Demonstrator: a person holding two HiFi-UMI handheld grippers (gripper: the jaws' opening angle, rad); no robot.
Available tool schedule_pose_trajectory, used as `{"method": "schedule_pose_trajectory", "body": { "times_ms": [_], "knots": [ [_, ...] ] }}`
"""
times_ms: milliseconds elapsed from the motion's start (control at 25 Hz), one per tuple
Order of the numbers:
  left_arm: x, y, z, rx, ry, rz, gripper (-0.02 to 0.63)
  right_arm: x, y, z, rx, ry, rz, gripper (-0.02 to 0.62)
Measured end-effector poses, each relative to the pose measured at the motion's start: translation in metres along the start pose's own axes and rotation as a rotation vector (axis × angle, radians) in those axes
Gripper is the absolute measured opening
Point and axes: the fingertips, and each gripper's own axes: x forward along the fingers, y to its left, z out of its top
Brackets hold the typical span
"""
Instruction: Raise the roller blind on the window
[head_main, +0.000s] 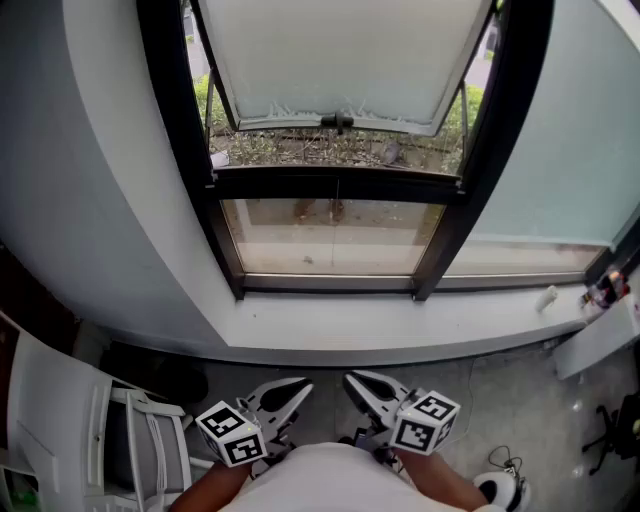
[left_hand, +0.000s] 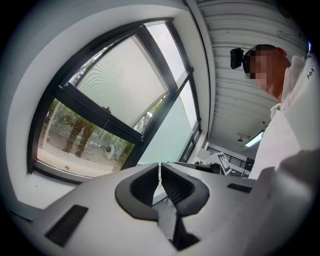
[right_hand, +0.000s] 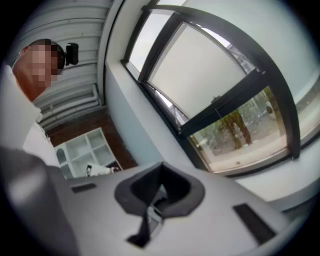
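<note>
Left tongs (head_main: 300, 386), right tongs (head_main: 352, 380): clear of windowsill (head_main: 400, 325)

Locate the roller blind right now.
Head view, top centre: the roller blind covers the upper pane, its bottom edge above the dark crossbar.

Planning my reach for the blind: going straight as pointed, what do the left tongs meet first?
The left tongs would probably meet the frosted pane right of the dark mullion; nothing nearer shows, depth unclear.

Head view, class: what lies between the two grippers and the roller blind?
Head view: grey floor, the white sill, then the lower window pane.
</note>
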Motion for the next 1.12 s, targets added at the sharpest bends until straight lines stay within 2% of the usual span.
{"method": "schedule_pose_trajectory", "body": {
  "times_ms": [440, 680, 840, 1000, 1120],
  "knots": [
    [0.0, 0.006, -0.007, 0.003, 0.017, 0.024, 0.035, -0.006, -0.008, -0.004, 0.007, -0.012, -0.022, 0.023],
    [0.006, 0.007, -0.015, 0.048, 0.044, 0.035, 0.035, -0.014, -0.014, -0.001, -0.08, -0.014, -0.031, 0.025],
    [0.011, 0.007, -0.017, 0.057, 0.054, 0.059, 0.035, -0.024, -0.026, 0.0, -0.082, -0.037, -0.061, 0.028],
    [0.022, 0.007, -0.023, 0.056, 0.06, 0.07, 0.035, -0.038, -0.042, 0.001, -0.07, -0.038, -0.084, 0.088],
    [0.034, 0.004, -0.029, 0.056, 0.065, 0.073, 0.035, -0.049, -0.055, 0.003, -0.052, -0.035, -0.082, 0.095]
  ]
}}
